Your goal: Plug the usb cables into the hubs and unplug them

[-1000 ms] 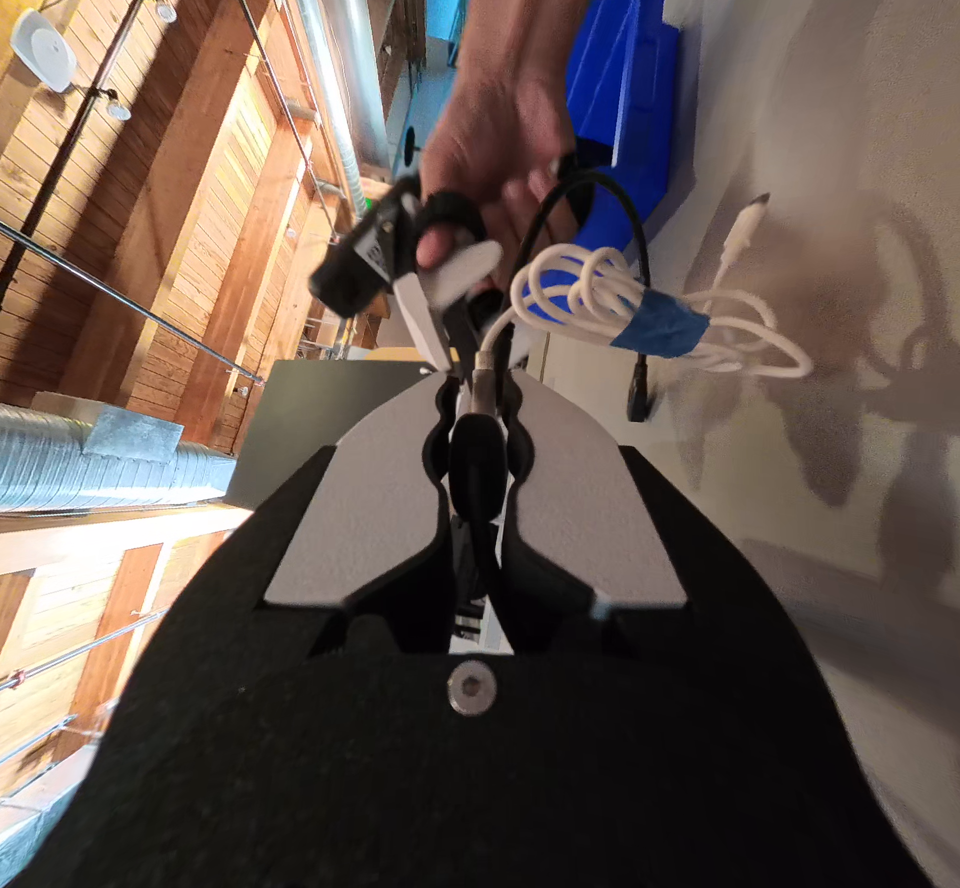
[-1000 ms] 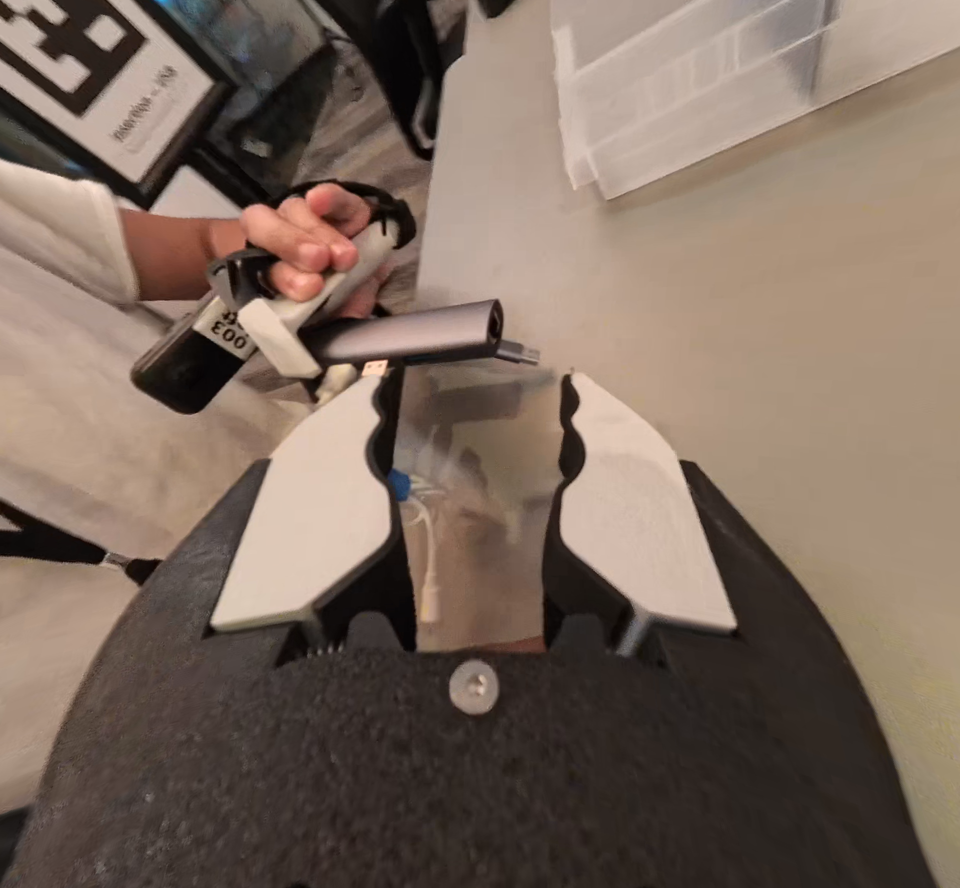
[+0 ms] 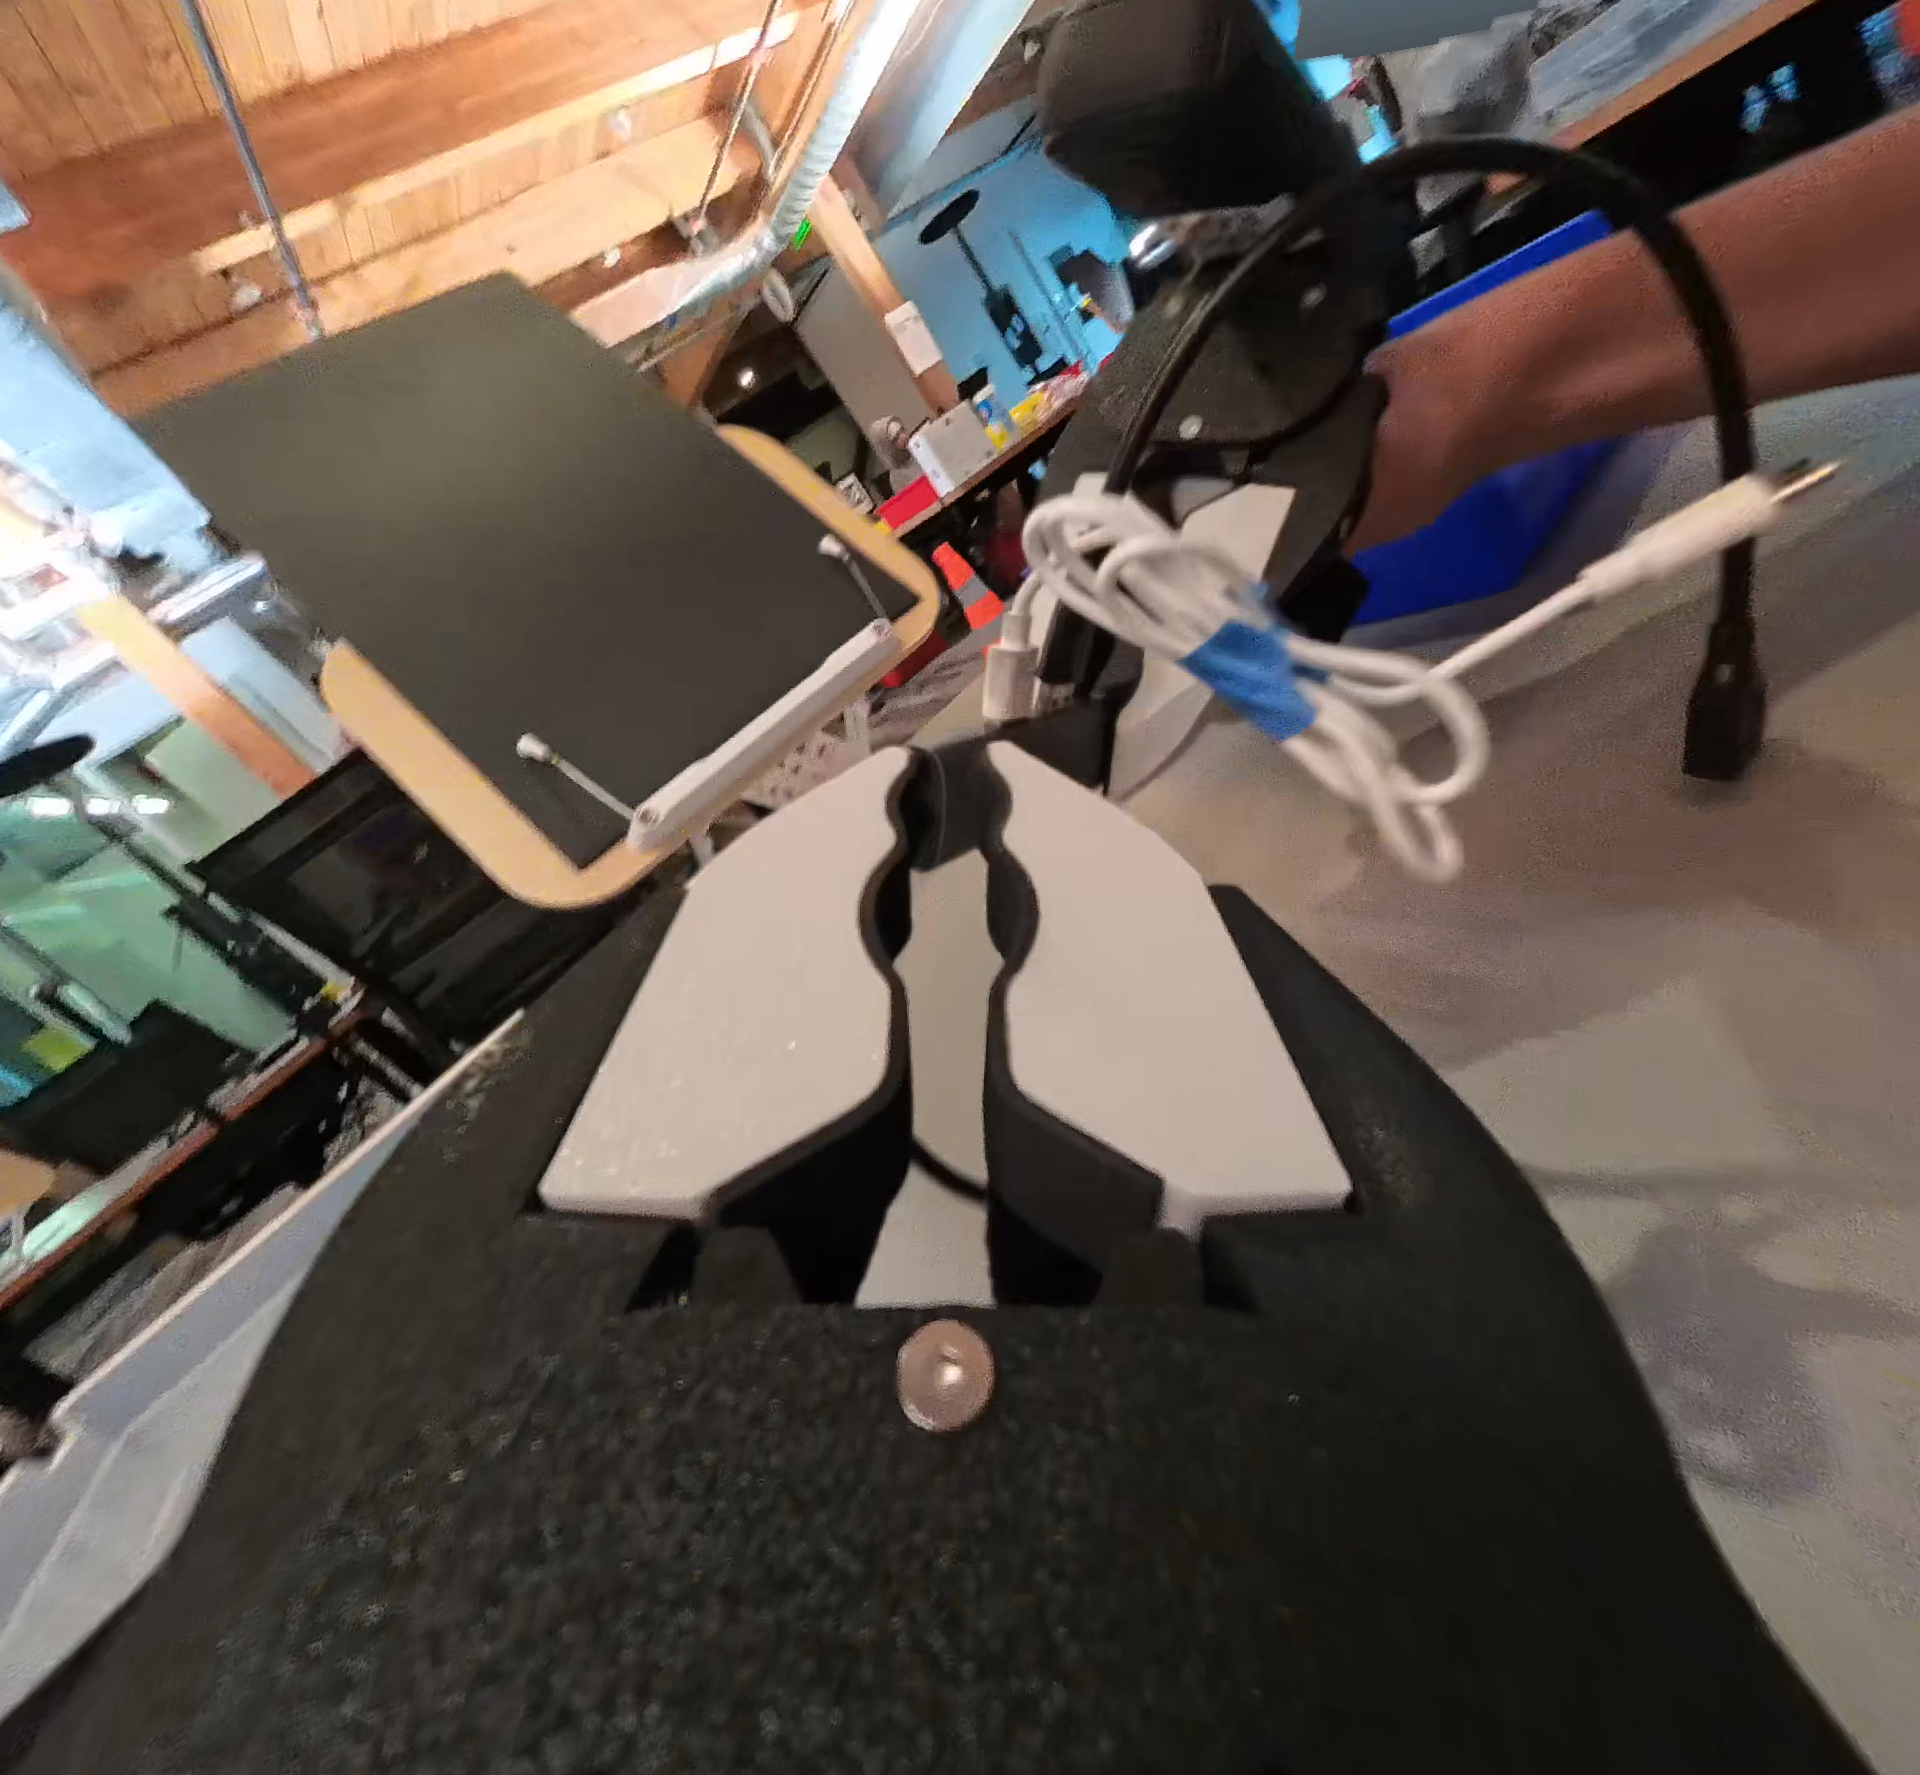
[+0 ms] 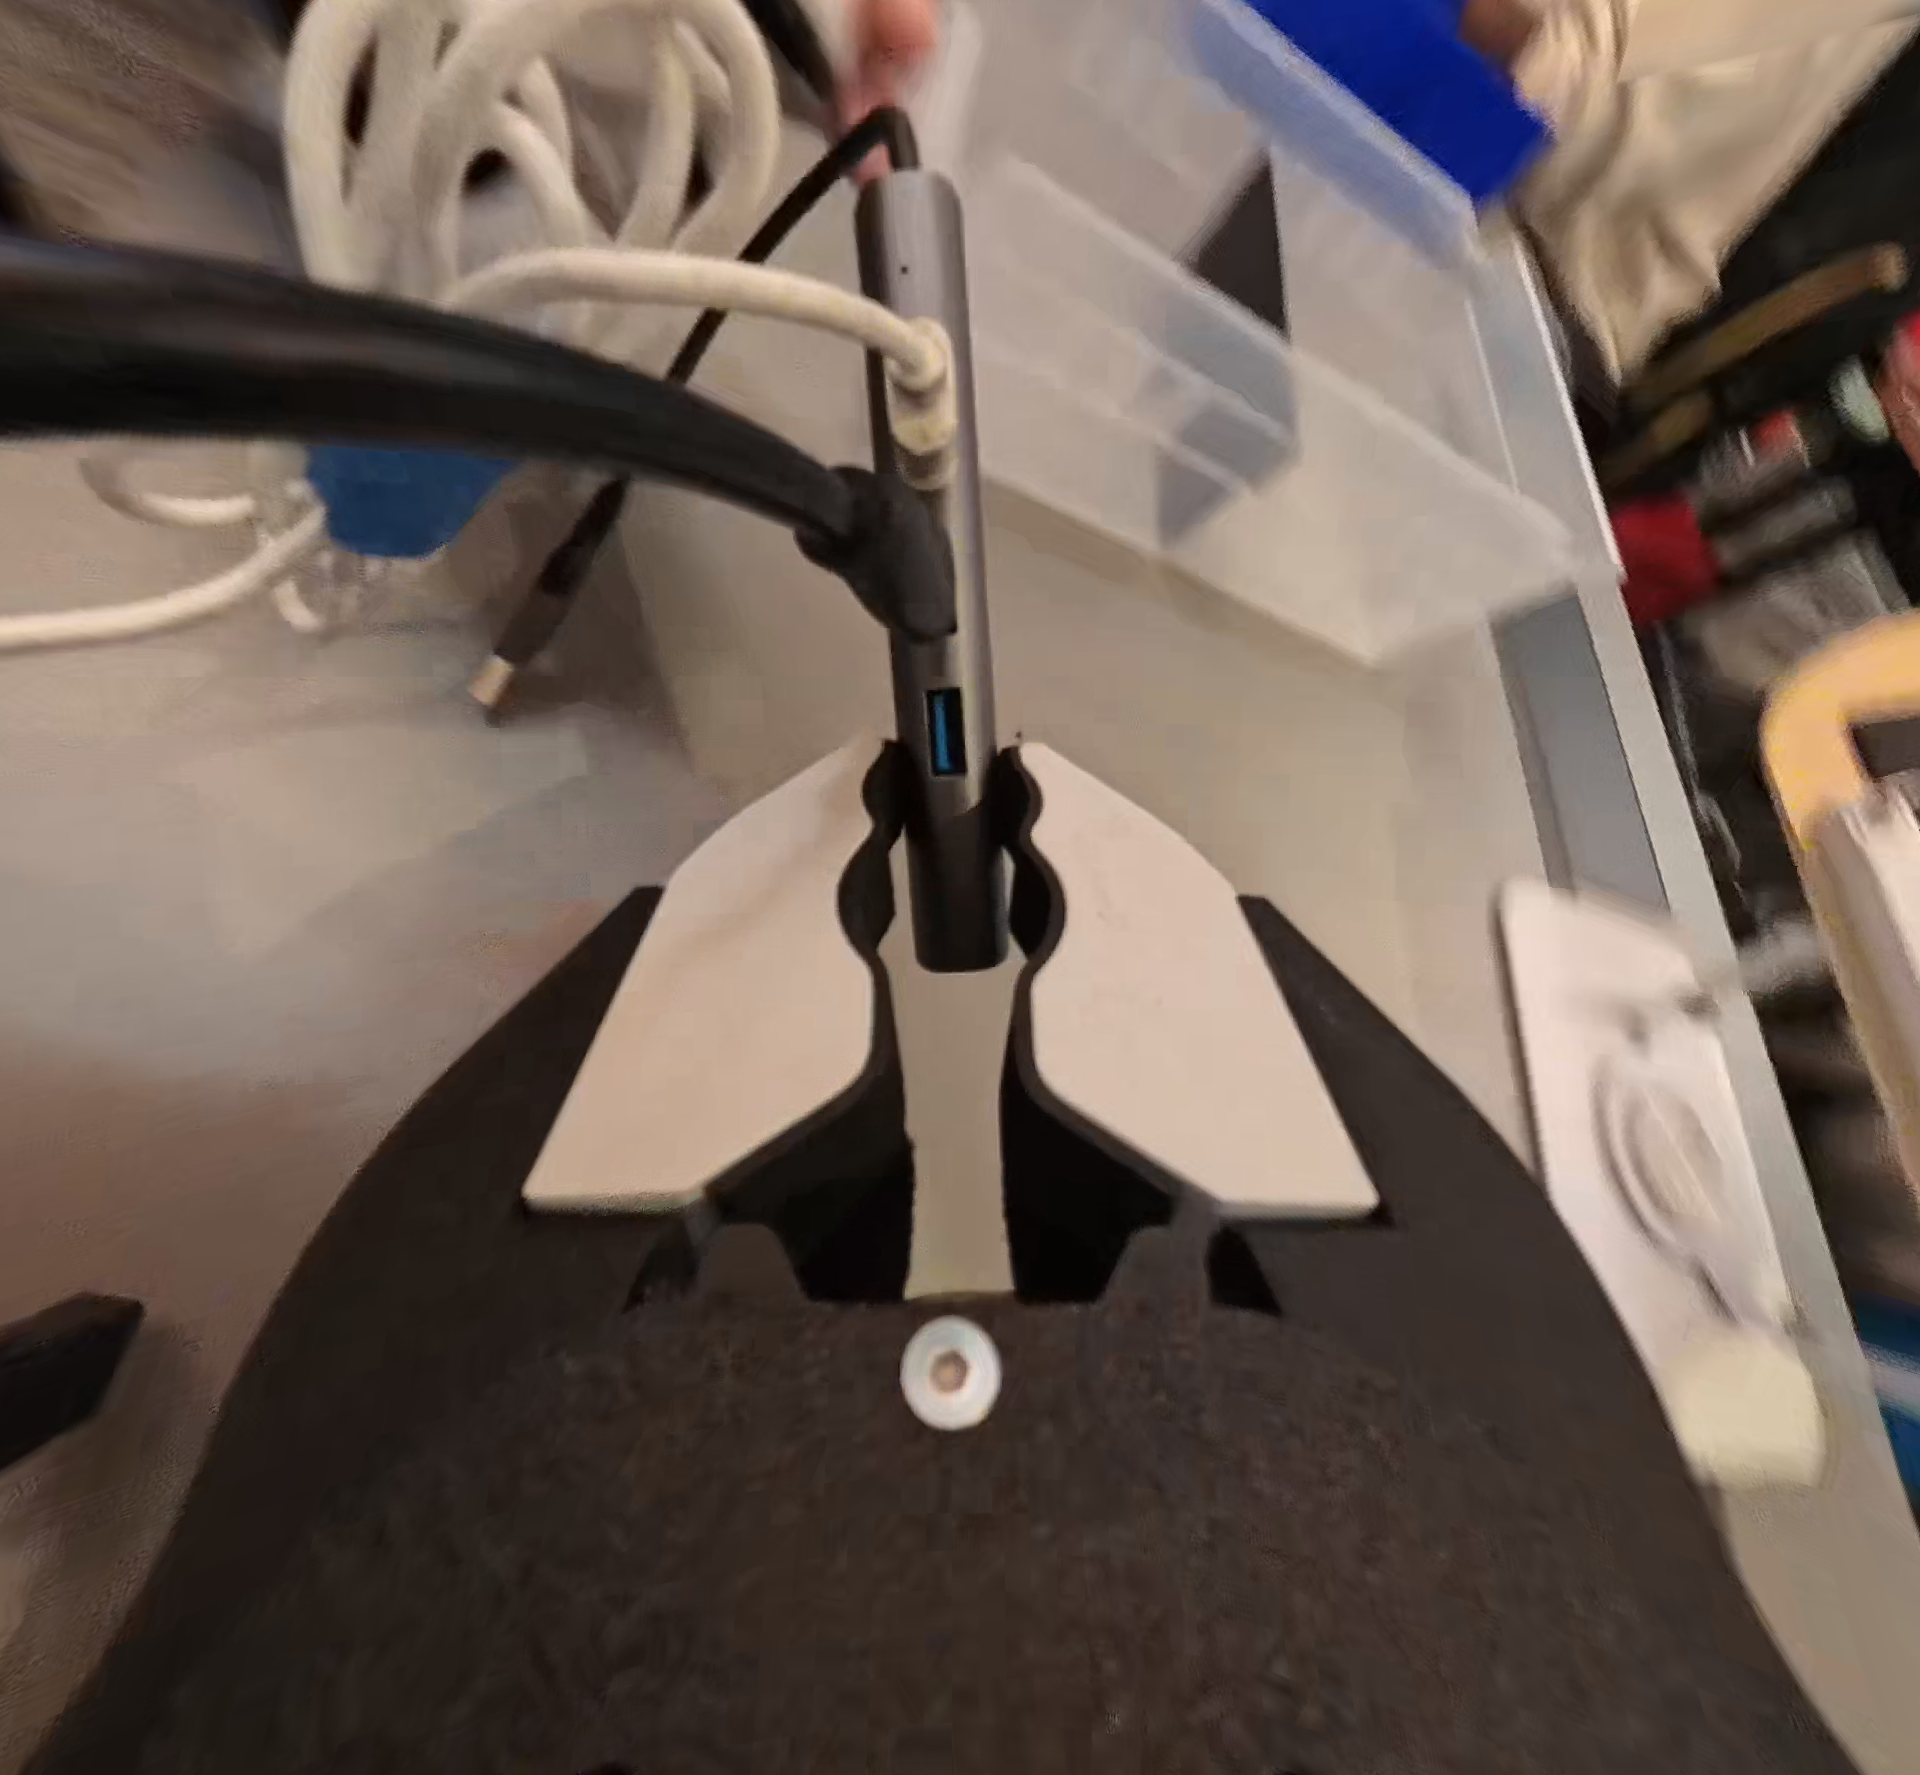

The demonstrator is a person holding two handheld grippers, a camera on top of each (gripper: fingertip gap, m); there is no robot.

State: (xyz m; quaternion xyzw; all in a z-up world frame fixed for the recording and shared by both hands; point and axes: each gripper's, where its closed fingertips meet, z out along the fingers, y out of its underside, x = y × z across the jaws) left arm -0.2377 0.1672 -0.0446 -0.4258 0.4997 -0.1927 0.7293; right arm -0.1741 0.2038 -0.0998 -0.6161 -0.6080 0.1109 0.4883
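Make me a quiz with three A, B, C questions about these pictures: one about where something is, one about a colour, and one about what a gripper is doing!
1. Where is the white cable plugged in?
A. the hub
B. a wall socket
C. nowhere

2. What colour is the tape around the white cable's coil?
A. red
B. green
C. blue

3. What is the right gripper doing?
A. open, holding nothing
B. shut on the hub
C. shut on the white cable

Answers: A, its plug sits in the hub's side; C, a blue band wraps the loops; B, both fingers press the hub's end.
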